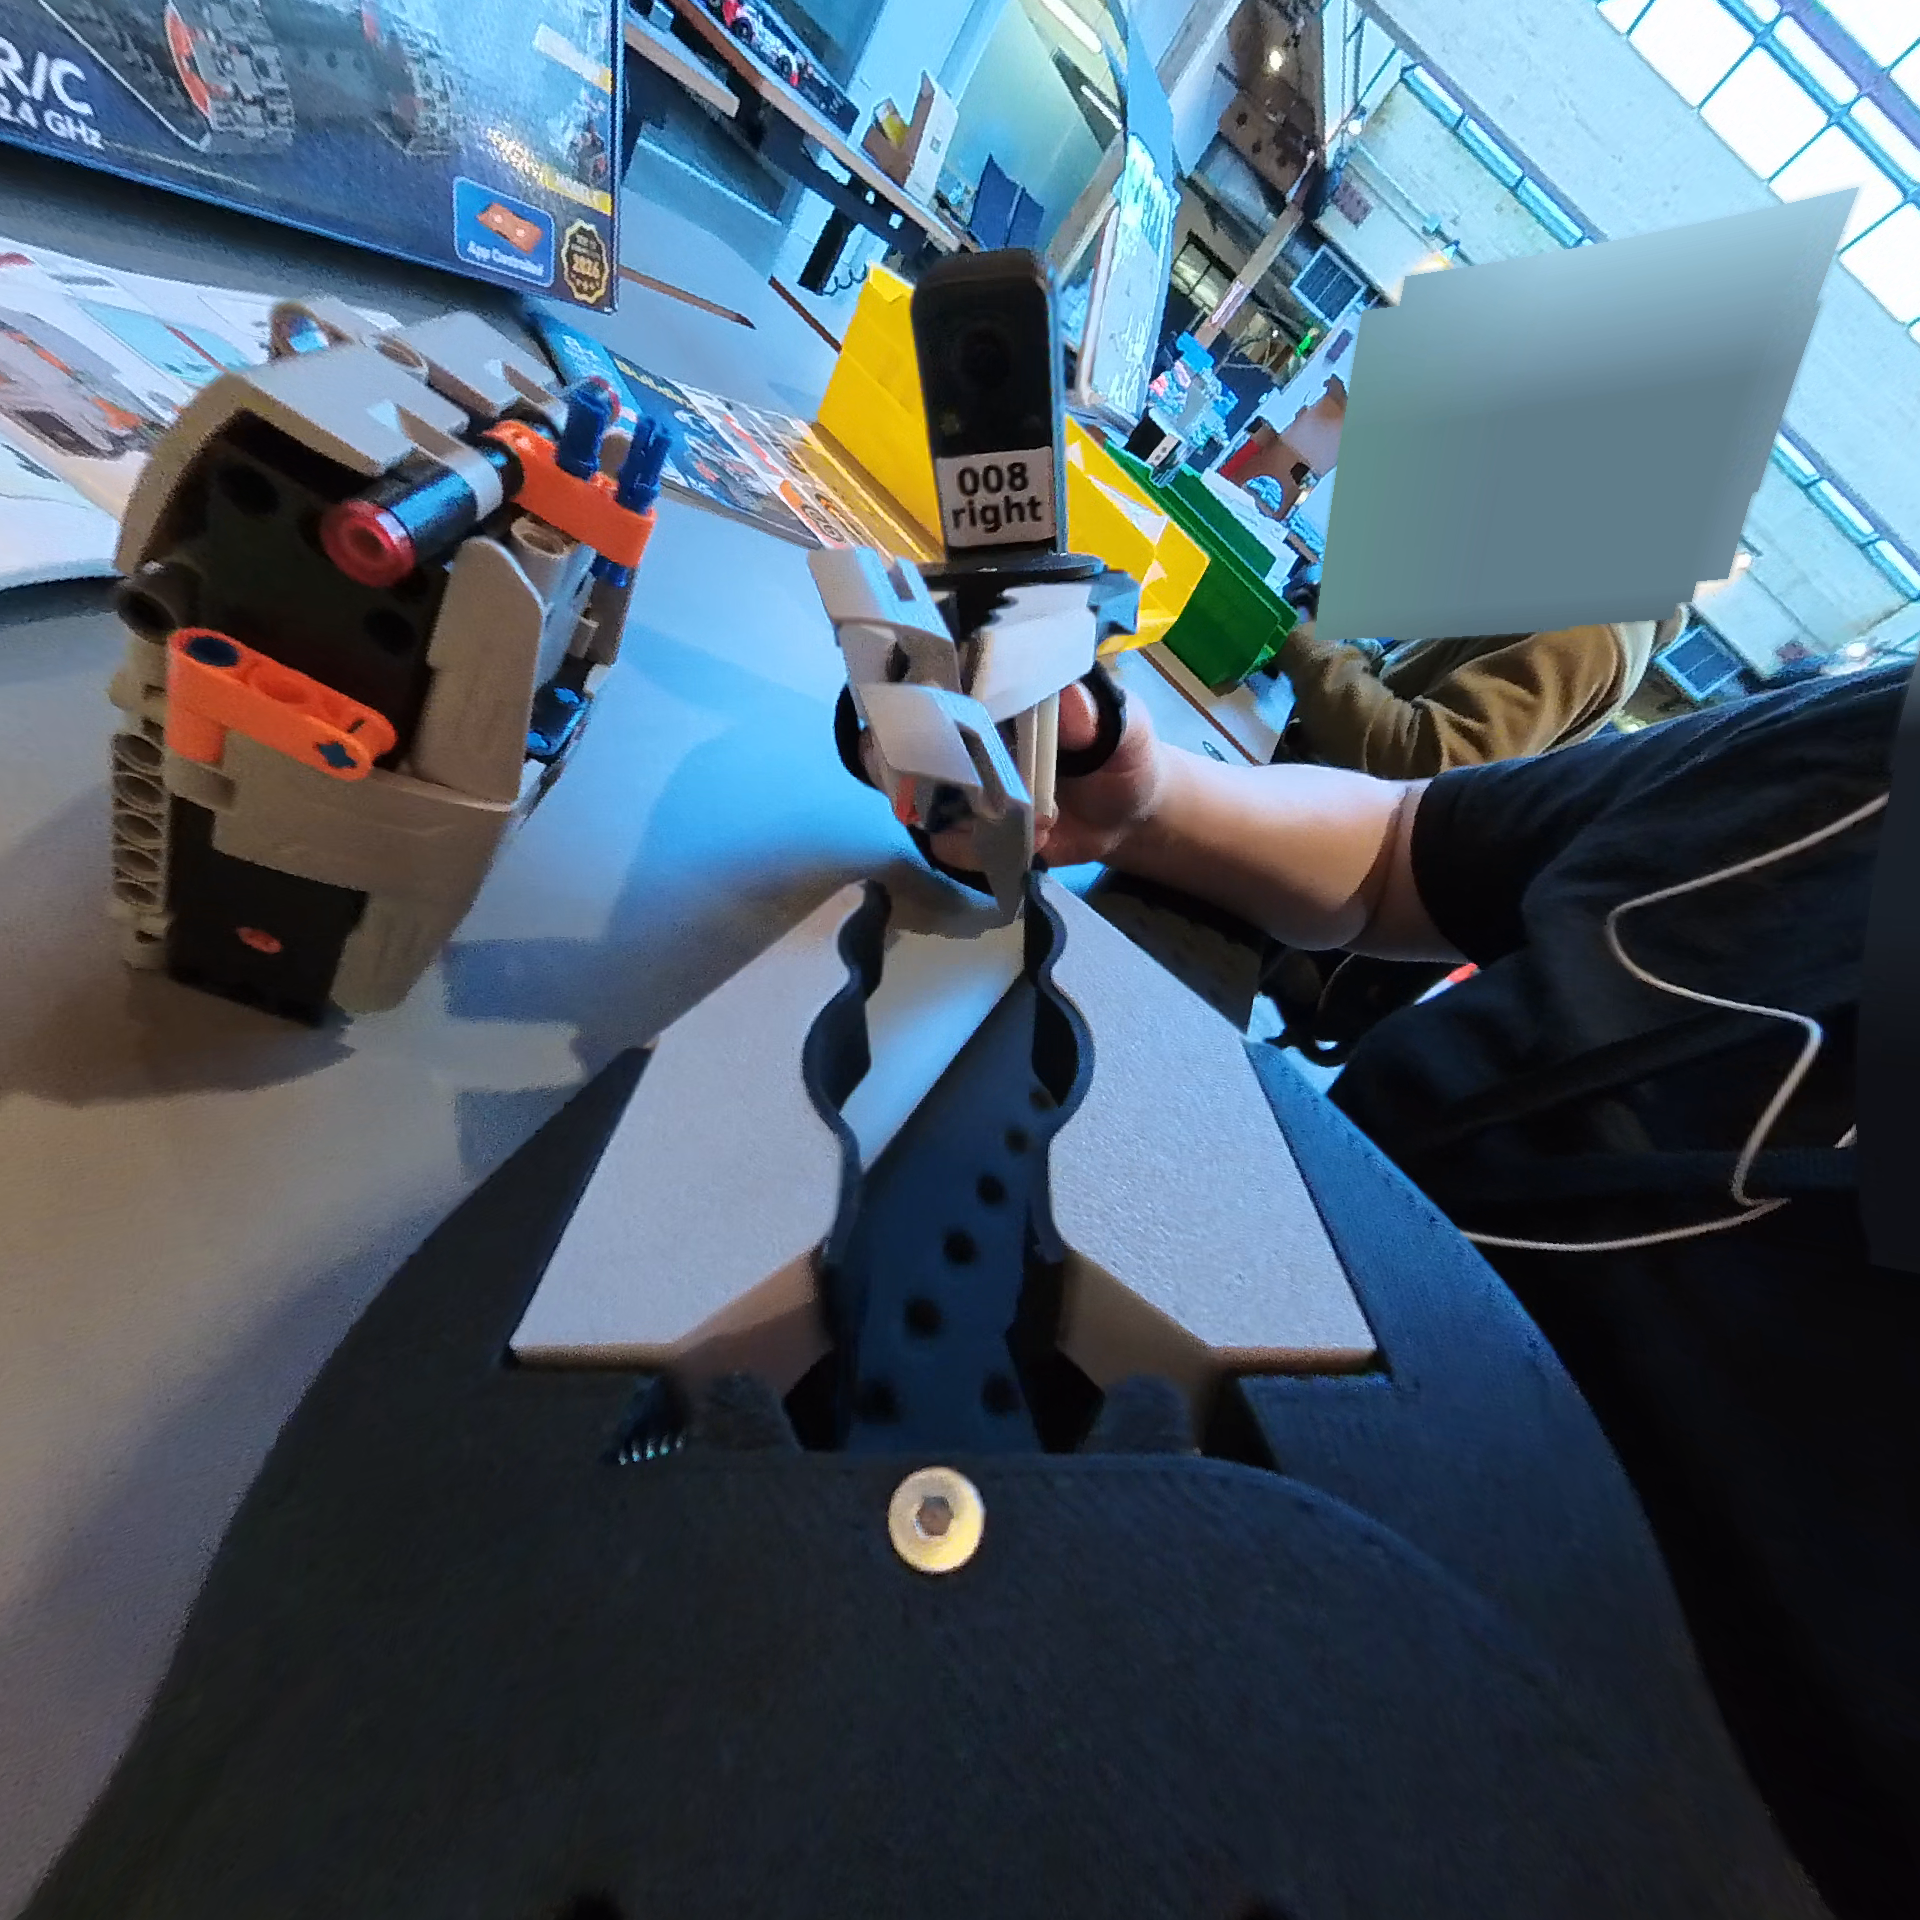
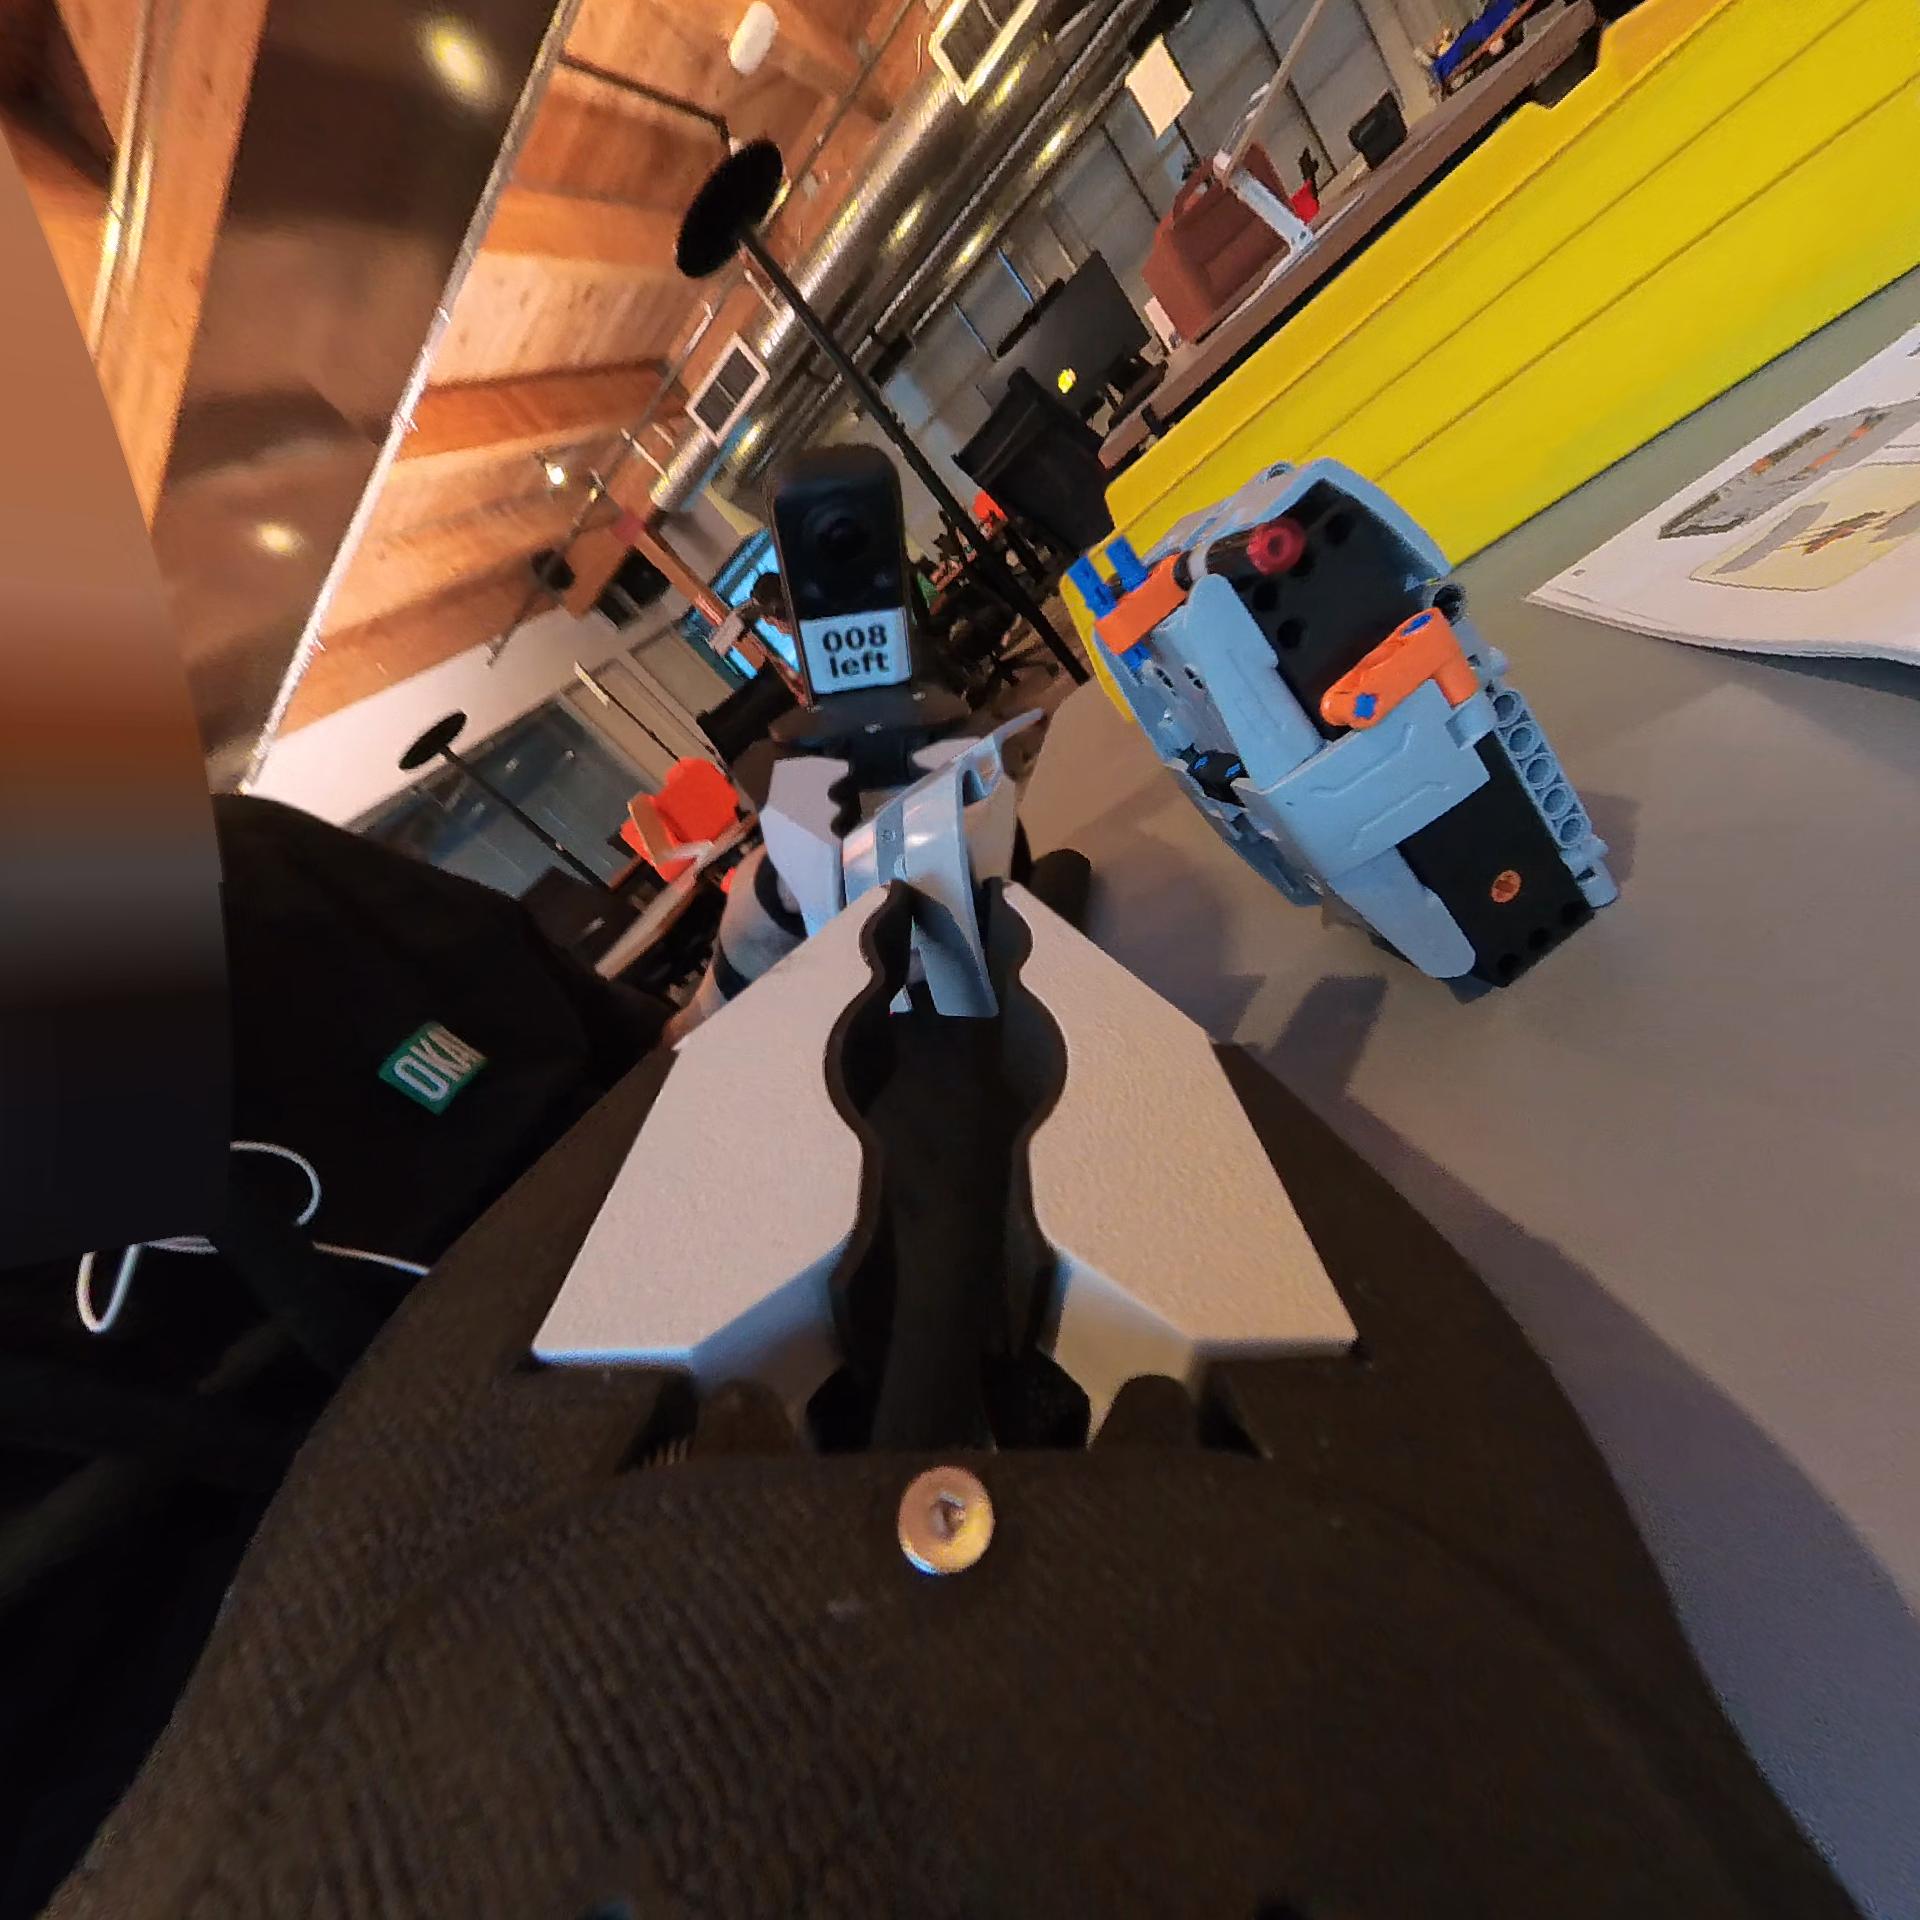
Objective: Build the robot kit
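Observation:
My left gripper (image 1: pixel 951 894) and my right gripper (image 2: pixel 943 904) face each other above the grey table (image 1: pixel 675 727). Both are shut on the same light grey brick-built panel piece (image 1: pixel 914 686), each at one end. The piece shows between my right fingertips in the right wrist view (image 2: pixel 951 956). The right gripper (image 1: pixel 1013 675) shows in the left wrist view, held by a hand. The left gripper (image 2: pixel 821 831) shows in the right wrist view. A grey, black and orange brick-built model (image 1: pixel 332 675) stands on the table beside them; it also shows in the right wrist view (image 2: pixel 1351 748).
A dark printed box (image 1: pixel 312 125) and an instruction booklet (image 1: pixel 73 374) lie behind the model. Yellow bins (image 1: pixel 904 416) and a green bin (image 1: pixel 1226 592) stand at the far side. A yellow bin (image 2: pixel 1507 312) and a booklet (image 2: pixel 1766 540) show beyond the model. A person in black (image 1: pixel 1610 935) sits close.

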Available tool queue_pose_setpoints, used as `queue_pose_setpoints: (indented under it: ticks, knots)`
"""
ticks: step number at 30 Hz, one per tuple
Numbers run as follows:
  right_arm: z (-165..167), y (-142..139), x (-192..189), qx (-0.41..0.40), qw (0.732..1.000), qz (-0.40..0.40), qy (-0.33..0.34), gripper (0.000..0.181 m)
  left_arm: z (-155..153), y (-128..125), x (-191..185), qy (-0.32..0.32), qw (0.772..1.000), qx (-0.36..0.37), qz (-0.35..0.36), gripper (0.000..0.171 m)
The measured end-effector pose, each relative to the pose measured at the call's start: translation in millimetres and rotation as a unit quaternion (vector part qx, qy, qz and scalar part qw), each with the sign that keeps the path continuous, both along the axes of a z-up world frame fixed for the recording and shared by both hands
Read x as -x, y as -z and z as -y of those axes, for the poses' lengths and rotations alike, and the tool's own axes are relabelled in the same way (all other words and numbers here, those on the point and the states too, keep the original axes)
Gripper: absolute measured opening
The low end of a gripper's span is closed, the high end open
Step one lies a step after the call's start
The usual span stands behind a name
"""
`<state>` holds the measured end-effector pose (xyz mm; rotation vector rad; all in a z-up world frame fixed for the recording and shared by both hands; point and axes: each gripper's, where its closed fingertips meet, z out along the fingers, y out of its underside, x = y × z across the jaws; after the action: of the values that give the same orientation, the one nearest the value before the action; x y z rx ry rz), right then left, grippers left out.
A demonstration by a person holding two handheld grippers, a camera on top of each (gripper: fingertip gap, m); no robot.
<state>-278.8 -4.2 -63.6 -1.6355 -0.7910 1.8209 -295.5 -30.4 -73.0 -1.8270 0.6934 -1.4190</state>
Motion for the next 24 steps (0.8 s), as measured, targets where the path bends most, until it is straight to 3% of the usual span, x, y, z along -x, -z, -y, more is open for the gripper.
queue_pose_setpoints:
  ticks: [3,9,11,12,18,24]
  knots:
    - [-5,-2,-2,0.011,1.000,-0.012,0.012,0.012,0,-5,-4,0.000,0.999,0.016,0.031,0.013]
    - [-3,-2,-1,-0.020,0.999,0.003,0.024,0.012,3,-9,-11,0.002,0.999,0.017,0.047,0.020]
    - [1,0,2,-0.032,0.999,0.012,0.017,0.012,1,-8,-11,-0.008,0.999,0.005,0.037,0.016]
    - [3,1,3,-0.036,0.999,0.014,0.013,0.012,2,-8,-11,-0.008,0.999,-0.003,0.032,0.006]
    - [9,7,6,-0.048,0.998,0.031,-0.001,0.012,2,-2,-6,0.002,1.000,-0.019,-0.007,0.004]
    - [12,12,6,-0.109,0.992,0.060,0.000,0.015,1,5,0,0.012,0.995,-0.072,-0.070,0.003]
